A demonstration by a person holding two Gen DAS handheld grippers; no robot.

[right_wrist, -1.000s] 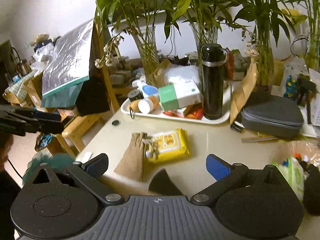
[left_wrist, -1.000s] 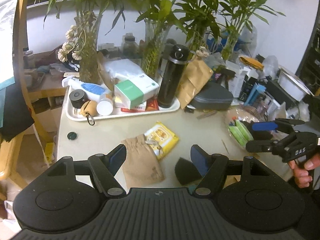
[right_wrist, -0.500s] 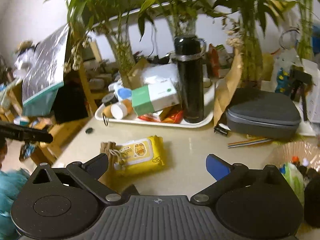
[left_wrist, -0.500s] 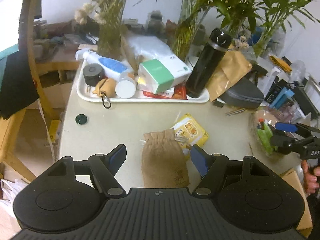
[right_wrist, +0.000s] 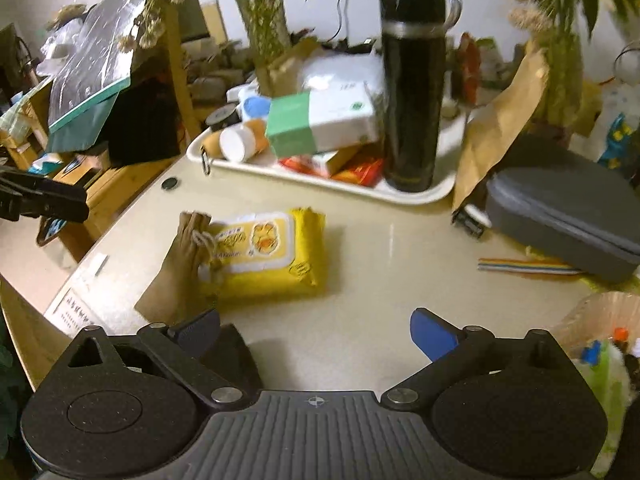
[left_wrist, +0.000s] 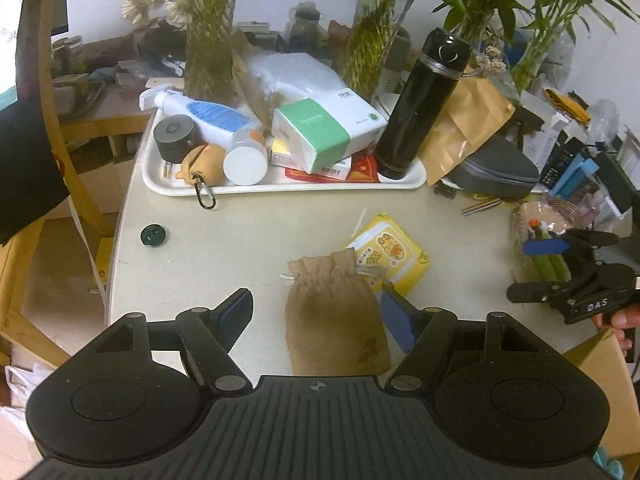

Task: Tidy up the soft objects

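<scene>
A lived-in home room, with a crowded table we work at

We see a pale table (left_wrist: 248, 240) with a white tray (left_wrist: 280, 189) of household bits at 12 o'clock, glass vases of bamboo (left_wrist: 368, 36) behind it, a wooden chair (left_wrist: 76, 184) at 9 o'clock and piled clutter at 3 o'clock.

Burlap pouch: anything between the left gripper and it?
Nothing visible. The burlap pouch lies flat on the table, straight ahead of the open left gripper, already partly between its fingers. The yellow wipes pack touches the pouch's far right corner, outside the approach path.
</scene>
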